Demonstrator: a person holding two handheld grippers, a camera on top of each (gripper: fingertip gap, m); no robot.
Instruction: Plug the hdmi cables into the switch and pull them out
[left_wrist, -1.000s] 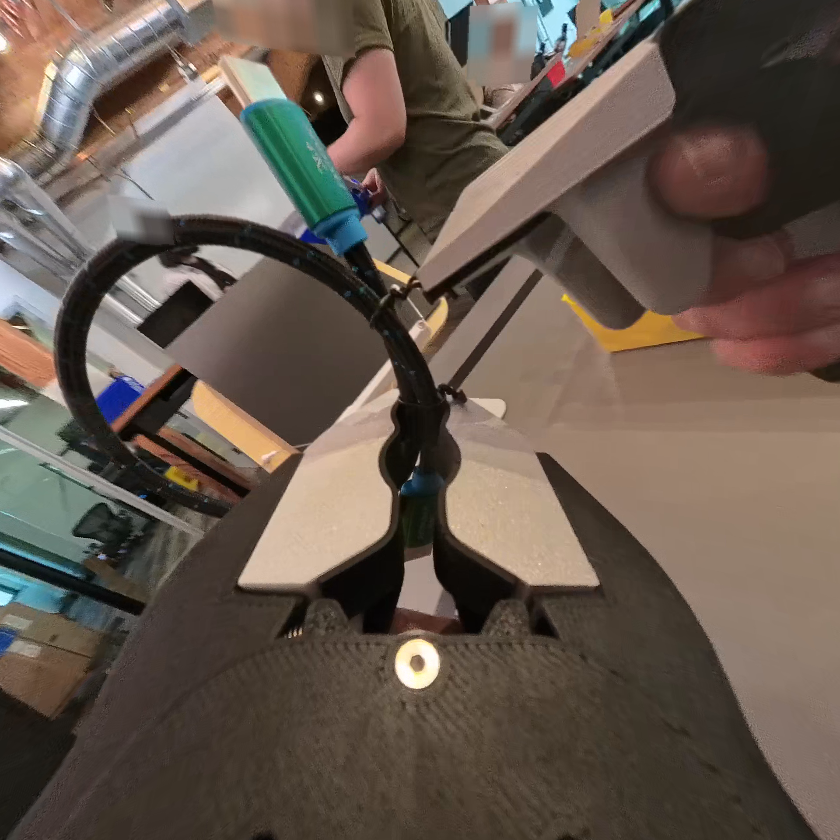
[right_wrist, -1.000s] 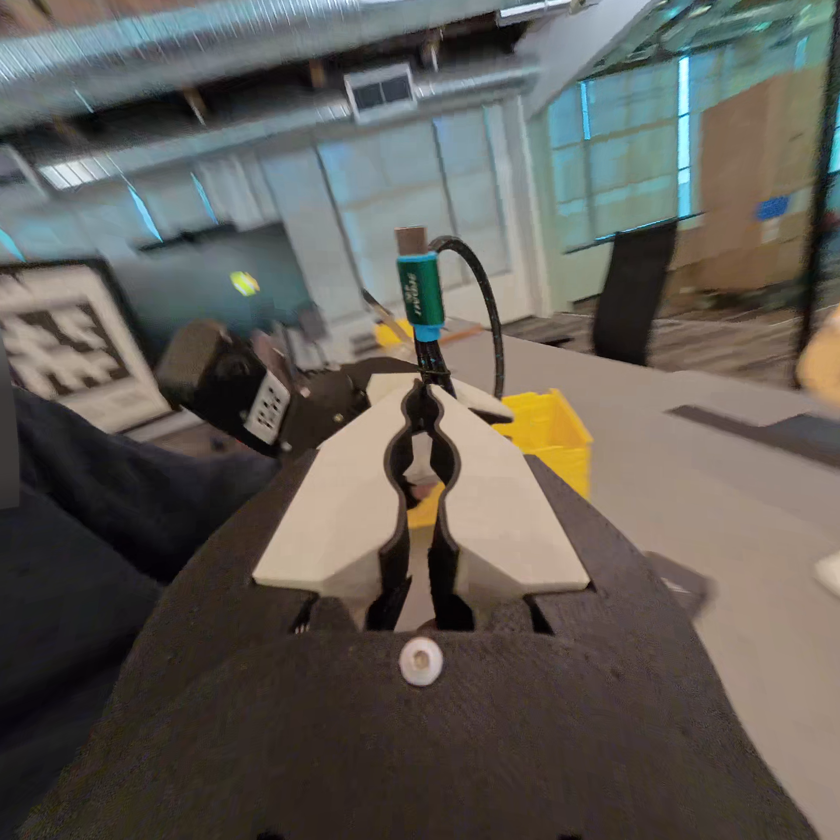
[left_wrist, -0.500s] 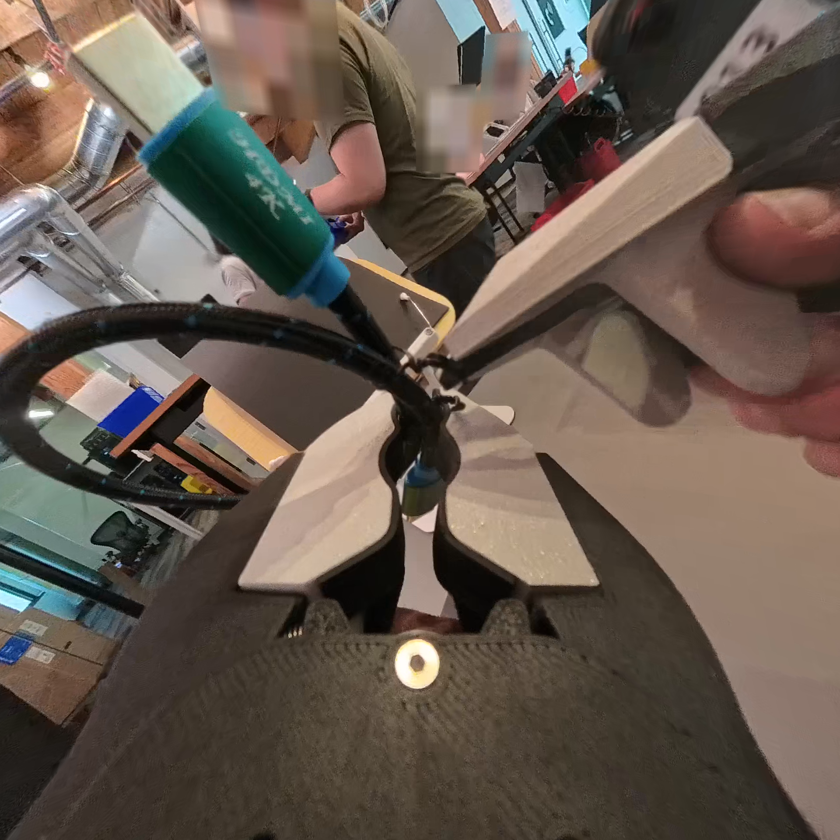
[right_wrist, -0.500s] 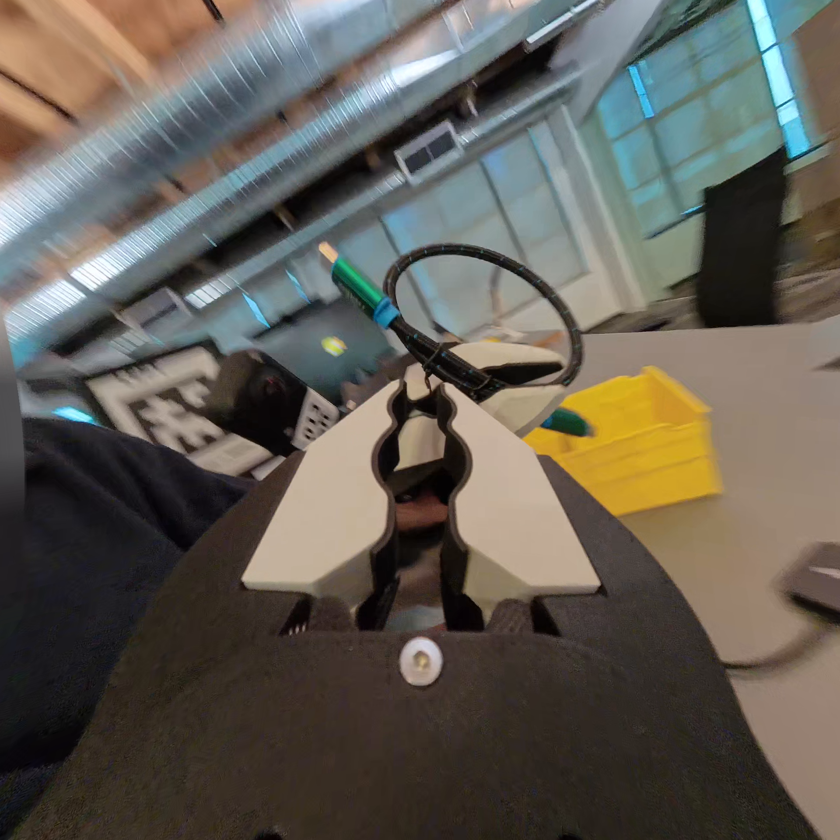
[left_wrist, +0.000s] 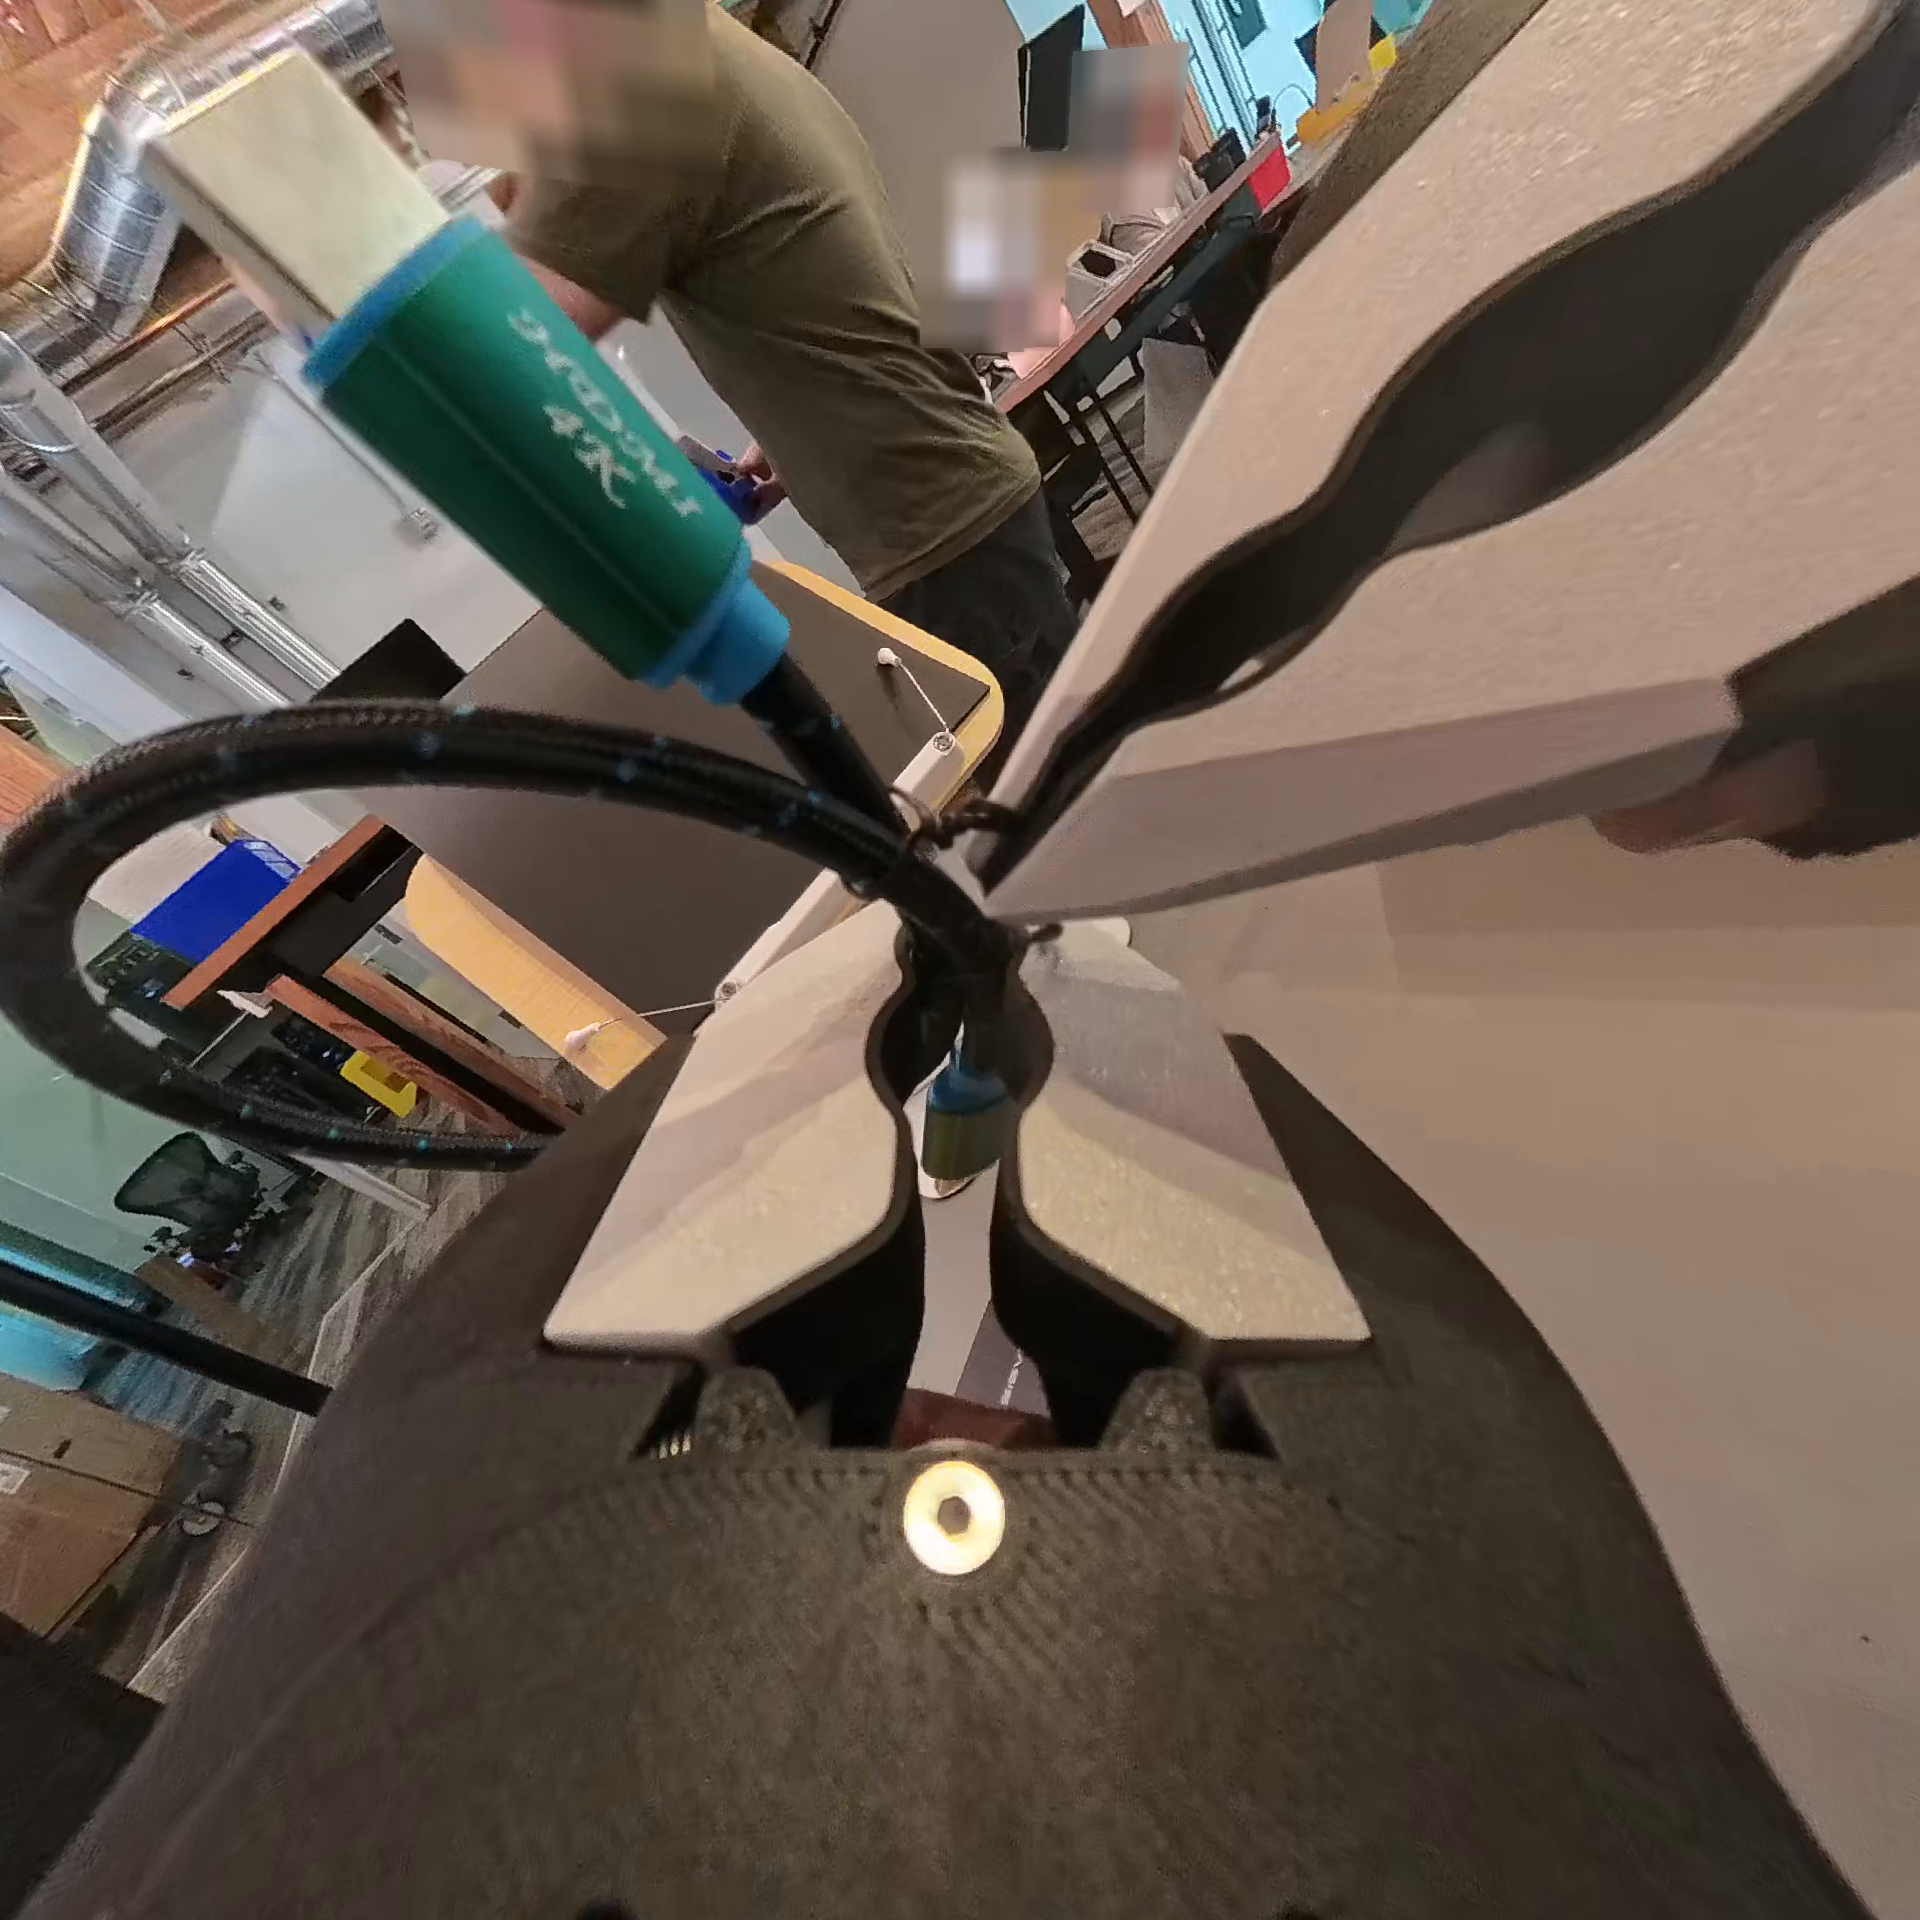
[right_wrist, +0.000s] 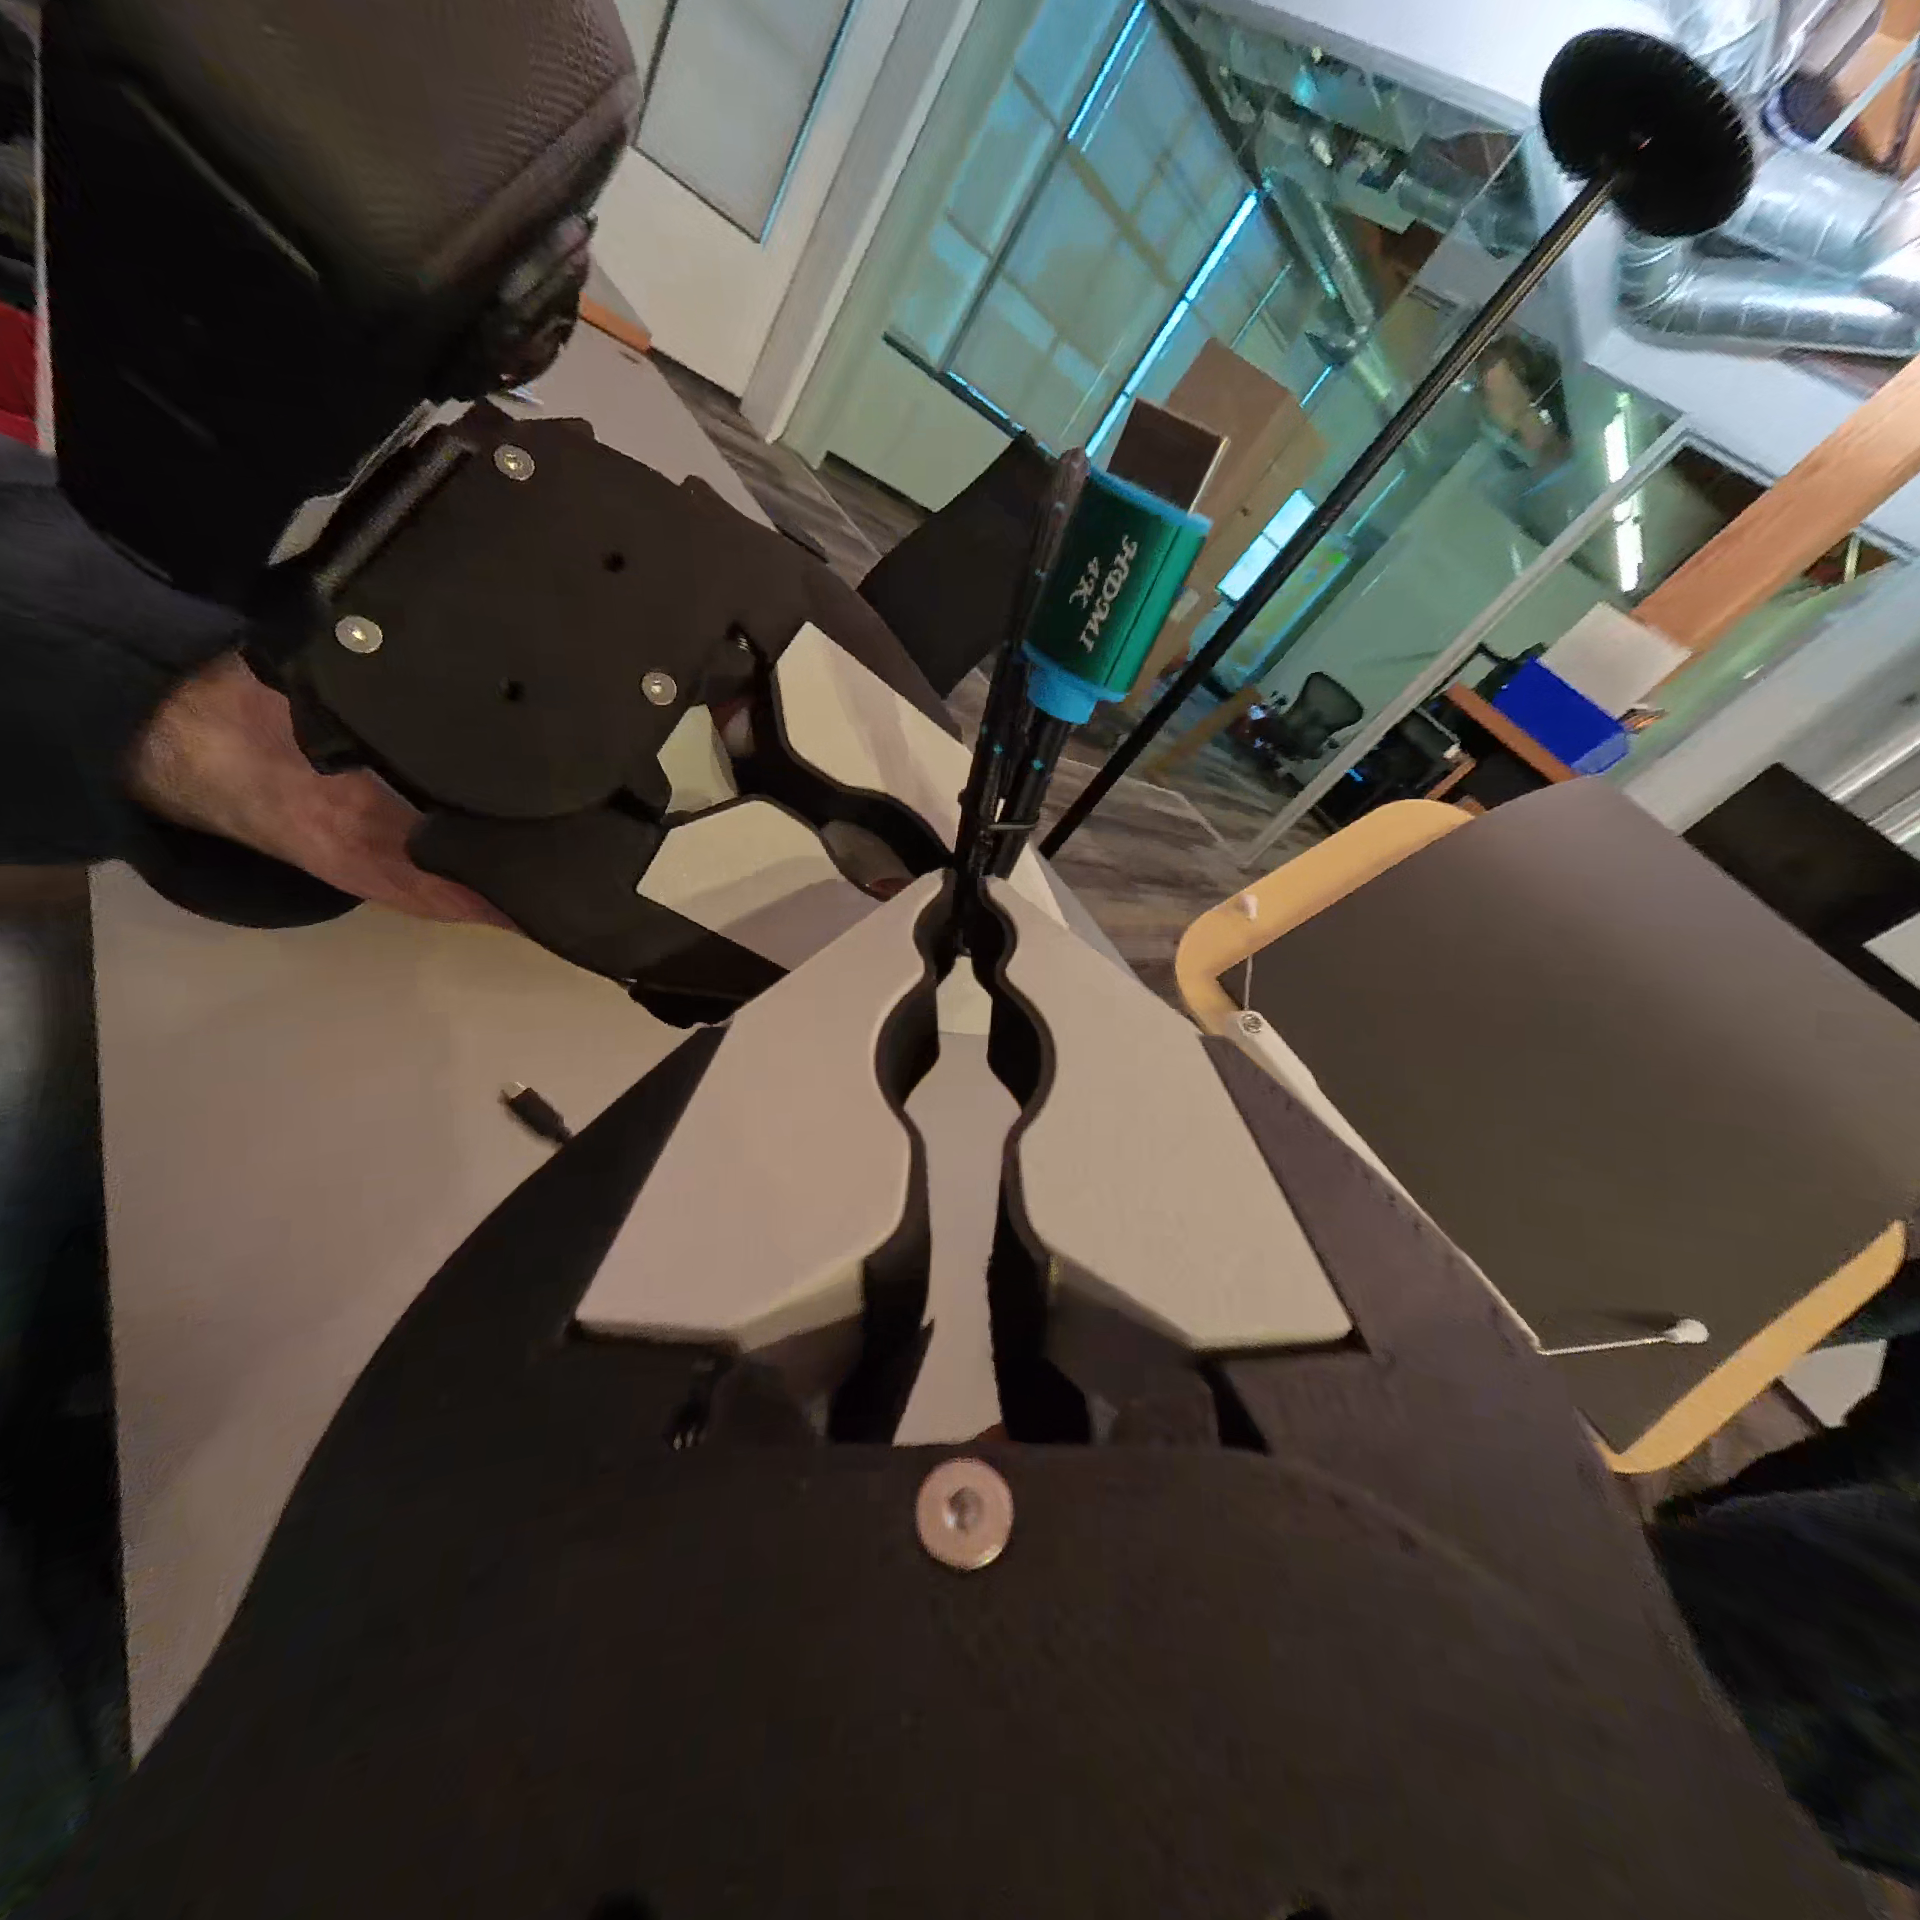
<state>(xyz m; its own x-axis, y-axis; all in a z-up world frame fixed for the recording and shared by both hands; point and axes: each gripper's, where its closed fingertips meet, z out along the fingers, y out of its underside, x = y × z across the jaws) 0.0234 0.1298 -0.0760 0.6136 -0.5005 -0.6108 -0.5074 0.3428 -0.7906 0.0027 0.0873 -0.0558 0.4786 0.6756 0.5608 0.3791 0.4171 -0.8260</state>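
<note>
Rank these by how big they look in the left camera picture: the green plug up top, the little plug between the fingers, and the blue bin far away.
1. Green plug, biggest, but it is nearest the camera.
2. Blue bin.
3. Little plug, mostly hidden.
The last two look close; real sizes are unsure.

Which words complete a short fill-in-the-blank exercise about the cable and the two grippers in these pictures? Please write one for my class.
1. The shell of the HDMI plug is ____ with blue end rings.
2. The braided black cable bends into a ____.
3. The left gripper and the right gripper both pinch the ____.
4. The table under the grippers is ____ in colour.

Missing words: green; loop; cable; grey
</note>
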